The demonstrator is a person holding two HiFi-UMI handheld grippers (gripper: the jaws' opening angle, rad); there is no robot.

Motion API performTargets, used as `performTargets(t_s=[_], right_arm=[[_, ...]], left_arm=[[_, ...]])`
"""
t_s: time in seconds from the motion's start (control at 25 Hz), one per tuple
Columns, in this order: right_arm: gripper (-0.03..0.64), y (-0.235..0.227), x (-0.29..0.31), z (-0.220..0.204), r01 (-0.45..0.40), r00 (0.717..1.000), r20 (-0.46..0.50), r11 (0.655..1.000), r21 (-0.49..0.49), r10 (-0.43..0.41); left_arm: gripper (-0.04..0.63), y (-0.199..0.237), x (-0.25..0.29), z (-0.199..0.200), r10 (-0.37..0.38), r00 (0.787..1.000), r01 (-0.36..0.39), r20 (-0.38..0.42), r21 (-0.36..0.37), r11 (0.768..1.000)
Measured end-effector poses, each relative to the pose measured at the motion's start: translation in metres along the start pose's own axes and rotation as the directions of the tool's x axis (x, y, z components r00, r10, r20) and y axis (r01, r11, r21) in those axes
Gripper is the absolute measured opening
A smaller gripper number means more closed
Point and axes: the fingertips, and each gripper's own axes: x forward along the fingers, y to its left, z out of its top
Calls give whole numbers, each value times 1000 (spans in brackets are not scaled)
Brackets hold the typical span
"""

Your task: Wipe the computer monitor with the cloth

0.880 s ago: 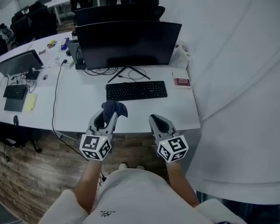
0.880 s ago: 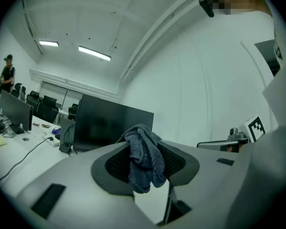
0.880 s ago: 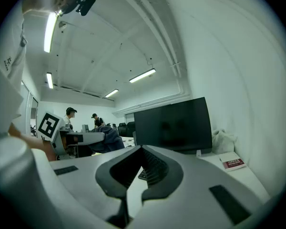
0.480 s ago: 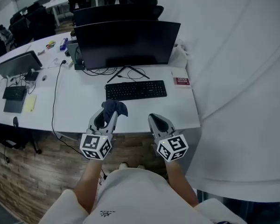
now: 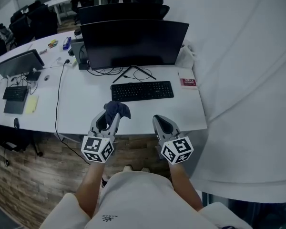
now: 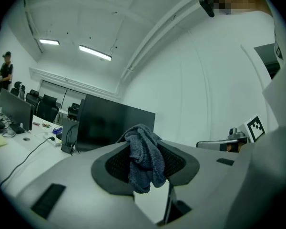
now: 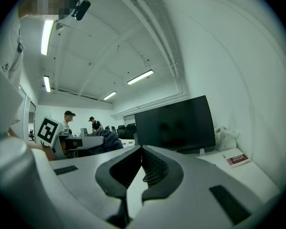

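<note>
Pinching dark cloth (image 5: 117,109) in left gripper (image 5: 111,118), right gripper (image 5: 159,121) pressed together, empty; wiping monitor (image 5: 133,42) not yet starting.

An open-plan office: long white benches (image 5: 81,109) carry dark monitors (image 5: 133,42), a black keyboard (image 5: 142,90) and trailing cables (image 5: 56,99), black office chairs (image 5: 38,20) stand in rows behind over a wood-pattern floor (image 5: 19,175), strip lights (image 6: 94,53) line the ceiling, and people (image 7: 68,119) stand farther back
</note>
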Motion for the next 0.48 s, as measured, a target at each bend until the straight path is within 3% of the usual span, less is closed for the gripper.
performTargets(t_s=[0.48], right_arm=[[20, 39, 13, -14, -22, 1000, -22, 1000, -1, 22]], left_arm=[[155, 37, -41, -9, 38, 999, -38, 7, -16, 999]])
